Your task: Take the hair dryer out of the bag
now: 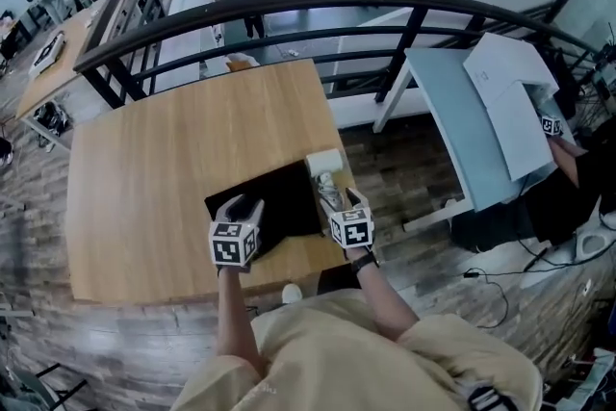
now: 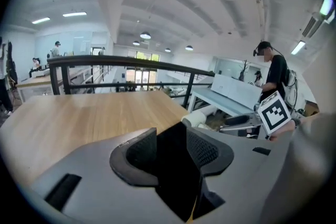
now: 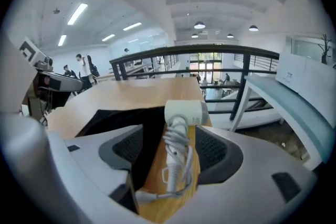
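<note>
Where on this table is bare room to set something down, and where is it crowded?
Bare: the far and left parts of the wooden table, from the black bag to the railing. Crowded: the near right corner, with the bag, the hair dryer, the left gripper and the right gripper.

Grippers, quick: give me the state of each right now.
Left gripper: closed on the black bag.
Right gripper: open, the white hair dryer lying between its jaws, not gripped.
</note>
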Available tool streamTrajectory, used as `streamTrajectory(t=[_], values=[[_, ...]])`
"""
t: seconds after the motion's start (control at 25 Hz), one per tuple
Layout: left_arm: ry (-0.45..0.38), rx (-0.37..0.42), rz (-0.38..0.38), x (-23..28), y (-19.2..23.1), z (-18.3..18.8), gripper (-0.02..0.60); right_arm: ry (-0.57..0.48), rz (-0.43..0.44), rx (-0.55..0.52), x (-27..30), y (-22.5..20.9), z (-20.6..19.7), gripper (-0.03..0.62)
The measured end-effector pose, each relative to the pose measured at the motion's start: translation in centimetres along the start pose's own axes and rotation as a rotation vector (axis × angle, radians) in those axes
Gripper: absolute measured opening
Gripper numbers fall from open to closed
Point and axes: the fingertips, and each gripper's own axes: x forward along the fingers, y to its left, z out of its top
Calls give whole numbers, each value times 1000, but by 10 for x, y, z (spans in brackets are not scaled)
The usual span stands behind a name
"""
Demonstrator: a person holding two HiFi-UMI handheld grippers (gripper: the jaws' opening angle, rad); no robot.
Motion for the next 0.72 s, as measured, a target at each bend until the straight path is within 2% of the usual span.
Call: streamTrajectory(t=[0.12, 0.28, 0.36, 0.4, 0.52, 0.64, 0.72], values=[[-137, 39, 28, -27, -1, 42, 182, -146, 42, -38, -22, 28, 55, 268], [-316, 98, 88, -73, -7, 99, 140, -301, 85, -106, -59, 72, 127, 260], [-393, 97, 110, -96, -9, 120, 105, -378, 89, -142, -82, 91, 155, 170], [-423, 89, 117, -105, -10, 127, 83, -418, 95, -162, -94, 101, 168, 148], [-481, 87, 138, -129, -10, 137, 50, -510, 139, -210, -126, 132, 193, 91], [-497, 138, 131, -145, -14, 140, 14, -570, 173, -239, -151, 157, 205, 27], [-515, 156, 119, -155, -19, 143, 12, -597, 174, -266, -163, 167, 208, 15]])
